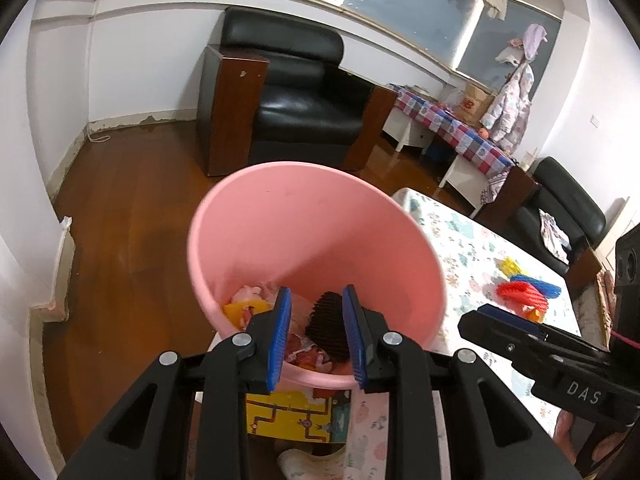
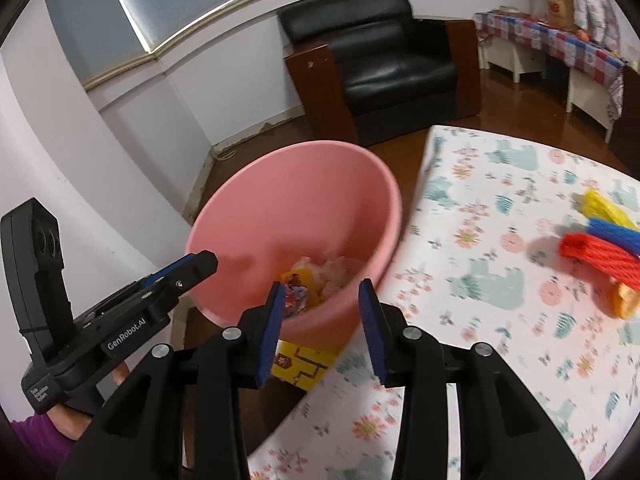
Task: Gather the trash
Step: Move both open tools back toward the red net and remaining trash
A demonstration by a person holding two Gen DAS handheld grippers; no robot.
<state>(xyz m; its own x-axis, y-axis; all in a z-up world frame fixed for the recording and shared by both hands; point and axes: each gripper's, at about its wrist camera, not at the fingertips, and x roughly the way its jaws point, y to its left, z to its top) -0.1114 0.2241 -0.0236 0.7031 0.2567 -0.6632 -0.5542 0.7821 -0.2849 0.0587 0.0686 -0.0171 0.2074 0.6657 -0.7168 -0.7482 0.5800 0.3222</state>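
Observation:
A pink bucket stands at the left edge of the flower-print table. It holds a yellow wrapper, pinkish scraps and a dark ribbed piece. My left gripper reaches over the bucket's near rim, jaws half apart. The dark piece shows between the pads, with a gap beside the left pad. My right gripper is open and empty above the rim on the table side. Red, blue and yellow foam nets and an orange scrap lie on the table to the right.
A black armchair stands ahead by the wall. A bench with a checked cloth and a second dark seat are beyond the table. A yellow printed box lies below the bucket. A purple sleeve shows at the lower left.

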